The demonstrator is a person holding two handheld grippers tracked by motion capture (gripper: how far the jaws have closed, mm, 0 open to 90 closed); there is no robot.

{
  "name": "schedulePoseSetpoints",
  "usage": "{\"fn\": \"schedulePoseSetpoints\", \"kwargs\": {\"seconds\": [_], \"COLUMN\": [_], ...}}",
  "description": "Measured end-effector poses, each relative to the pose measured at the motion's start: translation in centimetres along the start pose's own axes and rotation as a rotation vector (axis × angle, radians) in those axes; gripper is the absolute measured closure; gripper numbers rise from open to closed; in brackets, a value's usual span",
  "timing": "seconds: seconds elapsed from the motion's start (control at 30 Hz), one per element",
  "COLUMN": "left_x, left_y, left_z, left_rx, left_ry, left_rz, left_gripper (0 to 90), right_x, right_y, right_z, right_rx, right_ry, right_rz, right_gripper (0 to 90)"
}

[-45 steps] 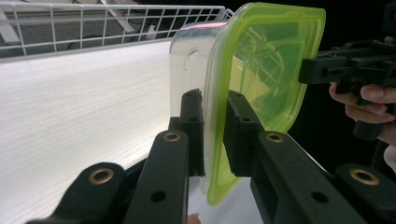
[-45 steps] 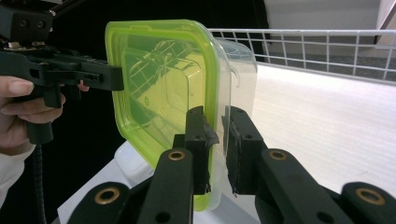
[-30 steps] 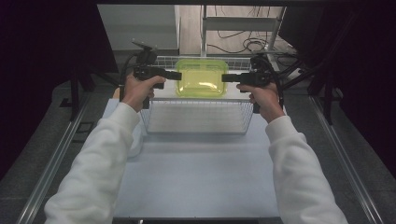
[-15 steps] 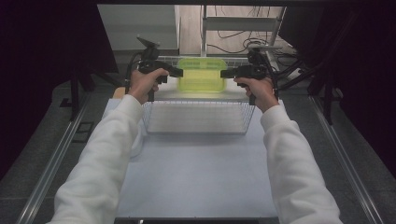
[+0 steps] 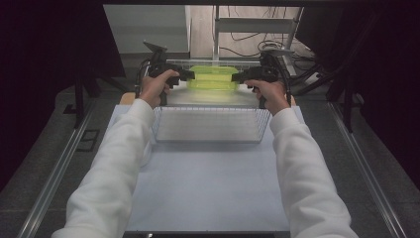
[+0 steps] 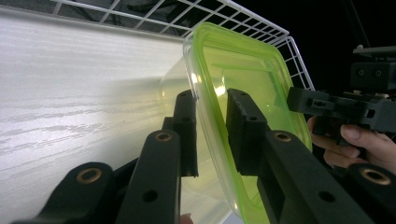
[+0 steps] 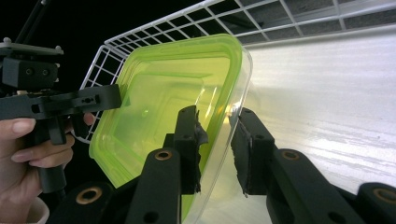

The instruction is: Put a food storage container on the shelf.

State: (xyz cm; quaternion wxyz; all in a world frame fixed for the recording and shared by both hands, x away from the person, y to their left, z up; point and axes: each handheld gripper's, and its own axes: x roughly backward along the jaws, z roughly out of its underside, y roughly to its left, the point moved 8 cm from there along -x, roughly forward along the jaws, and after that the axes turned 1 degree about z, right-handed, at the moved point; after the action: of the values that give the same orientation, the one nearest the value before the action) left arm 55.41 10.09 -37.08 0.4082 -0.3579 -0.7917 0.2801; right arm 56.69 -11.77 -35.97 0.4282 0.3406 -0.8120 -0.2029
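A clear container with a lime-green lid (image 5: 213, 79) sits low at the far end of a white wire basket (image 5: 213, 110). My left gripper (image 5: 190, 75) is at its left end and my right gripper (image 5: 236, 78) at its right end. In the left gripper view the lid's rim (image 6: 205, 84) runs between the jaws of my left gripper (image 6: 211, 95), with a gap on both sides. In the right gripper view the rim (image 7: 243, 70) likewise passes between the parted pads of my right gripper (image 7: 217, 113). Both pairs of jaws have just been opening.
The basket stands at the far end of a white tabletop (image 5: 208, 188), with a pale wood-grain floor (image 6: 70, 93) inside it. Metal rails (image 5: 59, 173) run along both sides of the table. Cables (image 5: 247, 37) lie behind the basket, and the surroundings are dark.
Both hands have carried the container farther away and down into the basket's far end. It now looks lower and flatter between the grippers.
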Motion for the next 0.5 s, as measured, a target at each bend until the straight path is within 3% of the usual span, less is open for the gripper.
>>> {"fn": "schedulePoseSetpoints", "kwargs": {"seconds": [0.13, 0.3, 0.5], "left_x": [-0.2, -0.2, 0.7], "left_y": [0.0, -0.3, -1.4], "left_z": [0.1, 0.2, 0.1], "left_rx": [-0.03, -0.118, -0.174], "left_ry": [-0.015, -0.045, -0.098], "left_rz": [-0.023, -0.081, -0.074], "left_gripper": [70.9, 46.7, 32.3], "right_x": [-0.1, -0.2, 1.0], "right_y": [0.0, 0.7, 1.5], "right_z": [-0.1, 0.1, 0.3], "right_rx": [0.002, 0.026, 0.056], "right_ry": [-0.028, -0.055, -0.102], "right_rz": [0.02, 0.05, 0.102], "right_gripper": [65.8, 42.9, 31.4]}}
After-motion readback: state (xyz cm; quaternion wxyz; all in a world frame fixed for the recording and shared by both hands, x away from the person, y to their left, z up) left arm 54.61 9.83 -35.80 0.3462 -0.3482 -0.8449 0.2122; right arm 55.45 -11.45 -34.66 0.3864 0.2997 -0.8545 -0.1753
